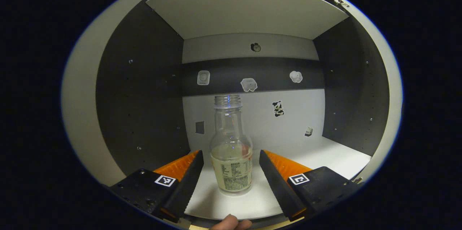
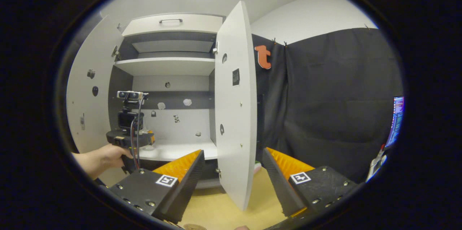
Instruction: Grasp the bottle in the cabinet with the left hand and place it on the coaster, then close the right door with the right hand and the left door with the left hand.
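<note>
The bottle (image 1: 231,150) is seen upright on the lower shelf (image 1: 325,157) of the cabinet (image 2: 169,78), between the spread fingers of the left claw (image 1: 231,172), which is released and not touching it, apparently lined up for the grasp. The right claw (image 2: 232,176) is held released near the edge of the open right door (image 2: 234,107), probably ready to be used for closing it later.

Booth interior: black cloth wall (image 2: 325,89) at right, pale wall (image 2: 310,17) and ceiling above. Light wooden tabletop (image 2: 216,204) below. Lit monitor (image 2: 396,120) at far right edge. Small stickers (image 1: 249,84) on a grey-and-white back panel.
</note>
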The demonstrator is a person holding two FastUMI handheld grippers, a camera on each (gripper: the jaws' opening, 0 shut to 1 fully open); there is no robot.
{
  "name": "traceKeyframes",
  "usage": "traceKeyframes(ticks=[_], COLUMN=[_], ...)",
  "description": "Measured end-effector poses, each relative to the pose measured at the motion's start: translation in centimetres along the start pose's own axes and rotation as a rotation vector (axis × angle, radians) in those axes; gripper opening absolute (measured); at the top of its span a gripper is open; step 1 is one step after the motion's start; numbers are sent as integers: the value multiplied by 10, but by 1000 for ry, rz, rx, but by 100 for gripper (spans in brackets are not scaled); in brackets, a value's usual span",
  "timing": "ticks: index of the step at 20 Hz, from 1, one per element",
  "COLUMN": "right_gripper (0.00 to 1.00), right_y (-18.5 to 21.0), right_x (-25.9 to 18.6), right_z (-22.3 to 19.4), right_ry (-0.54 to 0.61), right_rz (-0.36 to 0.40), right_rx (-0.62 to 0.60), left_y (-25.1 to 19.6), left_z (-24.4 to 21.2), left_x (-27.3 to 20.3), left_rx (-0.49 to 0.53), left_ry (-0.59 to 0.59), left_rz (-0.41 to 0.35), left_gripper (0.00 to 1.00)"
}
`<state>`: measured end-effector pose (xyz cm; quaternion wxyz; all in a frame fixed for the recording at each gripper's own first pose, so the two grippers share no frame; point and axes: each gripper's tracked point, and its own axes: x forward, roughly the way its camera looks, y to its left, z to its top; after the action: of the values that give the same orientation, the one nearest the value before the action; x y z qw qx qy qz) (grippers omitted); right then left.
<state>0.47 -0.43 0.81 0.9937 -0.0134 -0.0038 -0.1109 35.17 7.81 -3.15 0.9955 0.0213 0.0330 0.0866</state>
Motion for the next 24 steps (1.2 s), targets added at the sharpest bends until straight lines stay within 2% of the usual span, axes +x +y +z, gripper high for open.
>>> traceKeyframes(ticks=[2,3,6,7,8,9,10,11,16,24], right_gripper=[98,93,93,98,98,98,93,98,98,98], right_y=[-3,-4,-11,-14,-18,-20,-22,-25,-46,-90], right_x=[-3,-5,-11,-13,-14,-17,-19,-21,-30,-62], right_z=[-2,-5,-7,-8,-9,-10,-12,-11,-16,-31], right_ry=[7,15,21,21,21,26,27,24,17,13], right_rz=[-11,-11,-21,-23,-28,-33,-33,-32,-33,-31], right_rx=[10,13,-7,-14,-15,-11,0,3,-2,-13], left_y=[0,0,2,-2,-4,-8,-9,-11,-33,-75], left_z=[-4,-8,-21,-24,-27,-27,-25,-24,-9,18], left_x=[10,15,30,34,38,39,34,29,-15,-125], left_rx=[14,-1,-46,-42,-28,-19,-26,-41,-56,-23], left_ry=[10,25,57,63,70,81,82,88,73,-25], left_rz=[11,17,31,14,-1,-10,-15,-15,-58,-153], left_gripper=[98,98,98,98,97,92,78,77,78,78])
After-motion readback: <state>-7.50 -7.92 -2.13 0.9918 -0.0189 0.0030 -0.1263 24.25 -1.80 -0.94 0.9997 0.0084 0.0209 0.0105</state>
